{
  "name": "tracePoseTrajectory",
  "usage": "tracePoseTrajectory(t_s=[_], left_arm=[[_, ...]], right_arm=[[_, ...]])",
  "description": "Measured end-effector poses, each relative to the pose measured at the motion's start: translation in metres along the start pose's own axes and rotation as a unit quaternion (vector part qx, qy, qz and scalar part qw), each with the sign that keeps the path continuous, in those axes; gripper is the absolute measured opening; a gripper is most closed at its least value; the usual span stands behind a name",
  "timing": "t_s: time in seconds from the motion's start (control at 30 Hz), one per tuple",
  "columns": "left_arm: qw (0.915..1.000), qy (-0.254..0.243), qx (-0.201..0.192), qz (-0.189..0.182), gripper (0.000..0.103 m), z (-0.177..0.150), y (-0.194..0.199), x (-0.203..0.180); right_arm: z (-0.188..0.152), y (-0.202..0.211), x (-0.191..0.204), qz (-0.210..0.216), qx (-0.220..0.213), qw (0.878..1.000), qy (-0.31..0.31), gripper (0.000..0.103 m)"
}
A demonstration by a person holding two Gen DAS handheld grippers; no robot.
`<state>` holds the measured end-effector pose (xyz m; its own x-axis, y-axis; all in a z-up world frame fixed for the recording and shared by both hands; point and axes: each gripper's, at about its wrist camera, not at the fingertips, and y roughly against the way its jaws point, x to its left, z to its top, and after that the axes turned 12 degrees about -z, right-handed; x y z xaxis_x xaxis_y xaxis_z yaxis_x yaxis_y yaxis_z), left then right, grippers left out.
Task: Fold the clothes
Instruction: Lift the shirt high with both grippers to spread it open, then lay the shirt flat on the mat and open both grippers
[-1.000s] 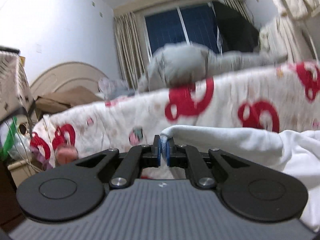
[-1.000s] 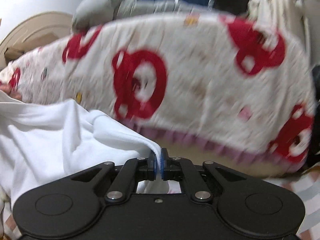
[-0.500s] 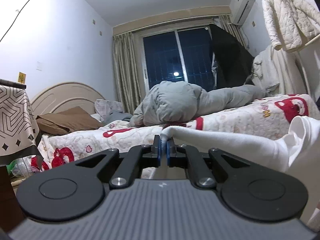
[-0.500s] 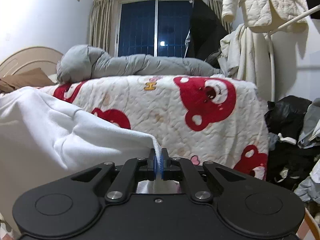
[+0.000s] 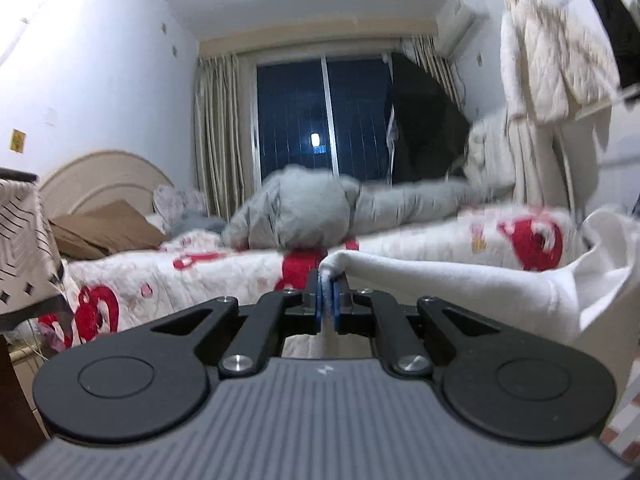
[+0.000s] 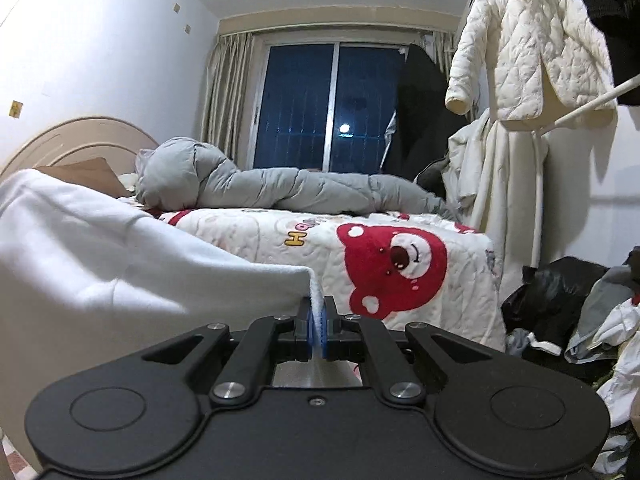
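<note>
A white fleece garment [image 5: 460, 280] hangs in the air between my two grippers, held up in front of the bed. My left gripper [image 5: 327, 280] is shut on one corner of it, and the cloth stretches off to the right in the left wrist view. In the right wrist view the same white garment [image 6: 100, 256] spreads to the left, with my right gripper [image 6: 318, 307] shut on its other corner. Both grippers point roughly level, at about the height of the mattress top.
Ahead stands a bed with a white quilt printed with red bears [image 6: 392, 264], a grey padded jacket [image 6: 248, 188] lying across it. A rack with a white quilted coat [image 6: 532, 52] is at the right. Piled clothes [image 6: 580, 308] cover the floor at the right.
Both grippers have risen with the white garment: the side of the bed filled the views a second ago, and now I look across its top to the window.
</note>
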<state>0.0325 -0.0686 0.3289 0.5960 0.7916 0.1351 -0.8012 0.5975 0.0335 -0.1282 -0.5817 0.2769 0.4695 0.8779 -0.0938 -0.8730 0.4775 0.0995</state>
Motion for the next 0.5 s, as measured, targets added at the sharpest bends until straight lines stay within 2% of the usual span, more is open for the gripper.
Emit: tracePoseTrajectory(t_s=[0.1, 0.2, 0.27, 0.33, 0.37, 0.43, 0.47, 0.5], left_arm=[[0.9976, -0.033, 0.060, 0.006, 0.006, -0.033, -0.061, 0.001], [0.9902, -0.080, 0.113, 0.021, 0.006, -0.082, -0.140, 0.003], [0.9838, -0.119, 0.129, 0.038, 0.006, -0.118, -0.196, 0.003], [0.9773, -0.161, 0.123, 0.062, 0.006, -0.153, -0.248, -0.003], [0.9753, -0.167, 0.124, 0.074, 0.010, -0.169, -0.270, -0.006], [0.9713, -0.157, 0.152, 0.093, 0.019, -0.199, -0.312, -0.009], [0.9689, -0.144, 0.179, 0.091, 0.029, -0.215, -0.325, -0.011], [0.9670, -0.128, 0.205, 0.081, 0.036, -0.230, -0.335, -0.012]], right_arm=[[-0.016, -0.031, 0.001, 0.005, 0.030, 1.000, 0.002, 0.004], [-0.050, -0.090, 0.013, 0.002, 0.086, 0.996, 0.004, 0.004], [-0.078, -0.141, 0.025, -0.010, 0.124, 0.992, 0.011, 0.004], [-0.104, -0.191, 0.040, -0.034, 0.146, 0.989, 0.007, 0.004], [-0.117, -0.215, 0.047, -0.047, 0.155, 0.987, 0.004, 0.004], [-0.142, -0.261, 0.061, -0.071, 0.164, 0.984, -0.017, 0.007], [-0.155, -0.279, 0.068, -0.078, 0.168, 0.982, -0.032, 0.015], [-0.170, -0.297, 0.075, -0.080, 0.181, 0.979, -0.044, 0.028]])
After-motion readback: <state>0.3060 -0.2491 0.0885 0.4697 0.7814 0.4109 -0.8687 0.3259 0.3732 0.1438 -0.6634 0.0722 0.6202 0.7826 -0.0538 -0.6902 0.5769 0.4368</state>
